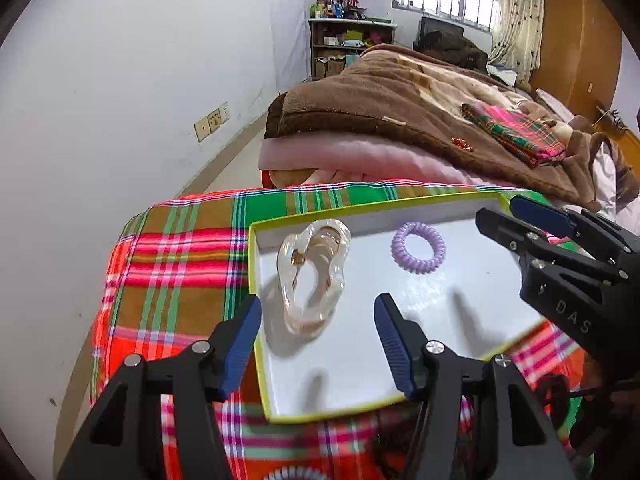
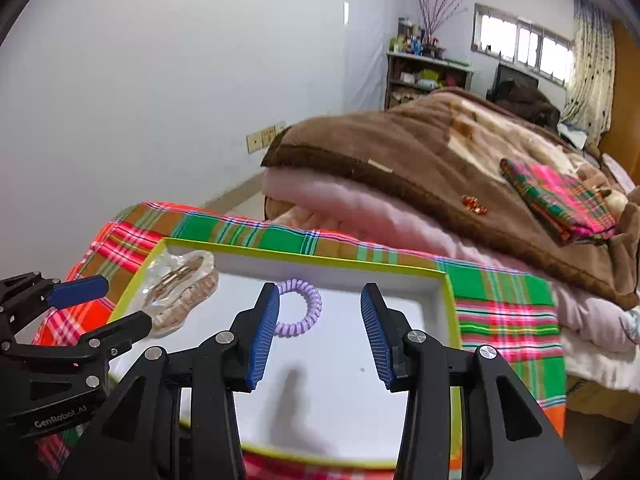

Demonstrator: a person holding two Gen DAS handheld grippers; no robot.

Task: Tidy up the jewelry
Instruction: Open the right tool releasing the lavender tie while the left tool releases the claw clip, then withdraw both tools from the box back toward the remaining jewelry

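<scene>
A lilac spiral hair tie [image 2: 299, 307] lies flat on the white floor of a shallow tray with a yellow-green rim [image 2: 304, 252], toward its far wall; in the left wrist view it sits upper right of centre. Beside it, at the tray's left end, rests a clear hair claw clip [image 1: 314, 276] with amber tints (lying on its side). The right gripper [image 2: 320, 332] hangs above the tray with its jaws apart and nothing between the blue pads; the tie shows just past its left finger. The left gripper [image 1: 318, 344] is likewise spread and empty, the clip beyond its fingertips. The tray sits on a bright plaid cloth [image 1: 180, 248]. Behind, in the upper right, a brown blanket [image 2: 420, 160] covers a pink quilt [image 2: 360, 208].
</scene>
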